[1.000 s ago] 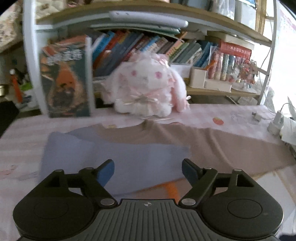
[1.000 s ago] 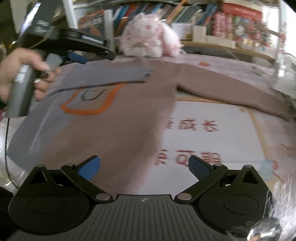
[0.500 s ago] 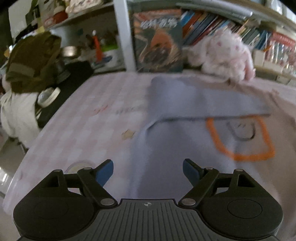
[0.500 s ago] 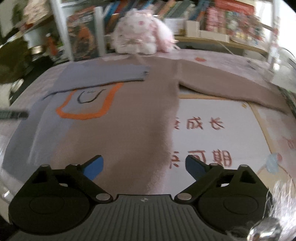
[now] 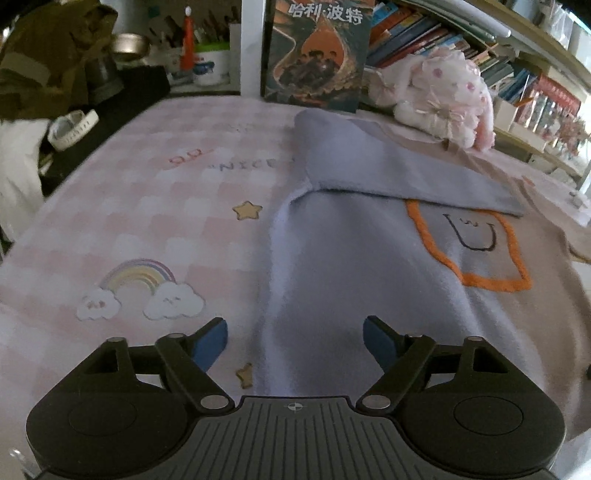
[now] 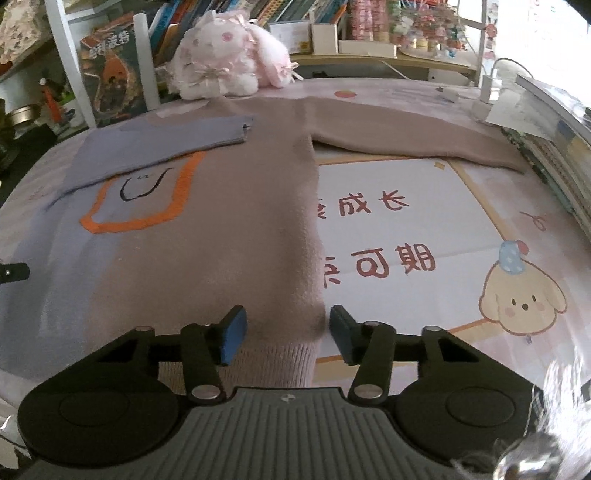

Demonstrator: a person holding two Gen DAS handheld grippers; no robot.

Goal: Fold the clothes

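Observation:
A brown and blue-grey sweater (image 6: 229,236) with an orange-outlined patch (image 5: 476,251) lies flat on the table. Its blue sleeve (image 5: 388,166) is folded across the chest, and the brown sleeve (image 6: 413,136) lies spread out to the right. My left gripper (image 5: 293,343) hovers low over the sweater's blue side edge (image 5: 295,314). Its jaws are closing with the cloth between them, not pinched. My right gripper (image 6: 287,334) straddles the brown ribbed hem corner (image 6: 280,358). Its jaws are closing too, and the pads stand just off the cloth.
A pink plush rabbit (image 6: 225,62) and an upright book (image 5: 317,55) stand at the table's back edge, in front of bookshelves (image 5: 424,33). A stack of books (image 6: 554,155) and a charger (image 6: 487,92) sit at the right. The printed table cover (image 5: 147,229) lies bare on the left.
My left gripper swung from the folded sleeve at the back down to the sweater's left side edge. Both pairs of jaws have narrowed, the right one much more, around the hem corner.

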